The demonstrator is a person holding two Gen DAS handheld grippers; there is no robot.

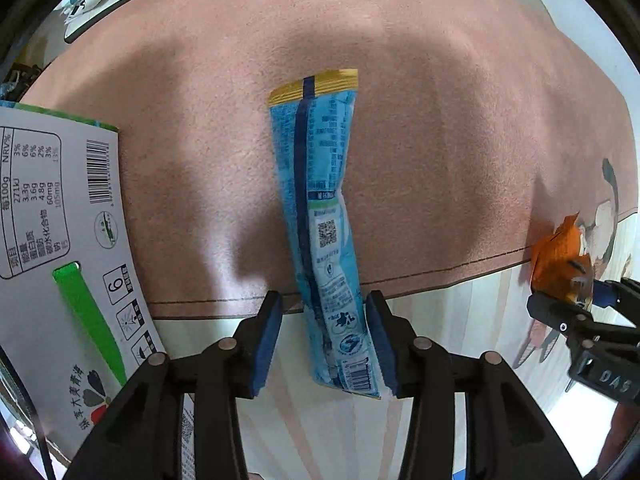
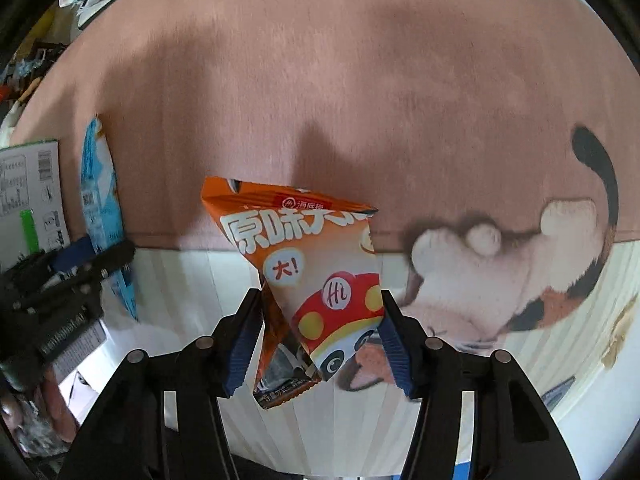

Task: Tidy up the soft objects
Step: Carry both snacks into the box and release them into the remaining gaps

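A glossy blue plastic-film wrapper with a yellow crimped end fills the centre of the left view. The orange snack packet, centre of the right view, is shiny printed film, creased. Under both lies a matt pink cloth with a short fuzzy nap and a stitched seam. At left, the printed carton looks like smooth coated cardboard. Each tool is matt black plastic with ribbed blue pads and dull metal pins.

**Black frames, blue pads**

Our left gripper and right gripper are matte black linkages with silver rivets and ribbed blue pads. White lettering marks the right one's side.
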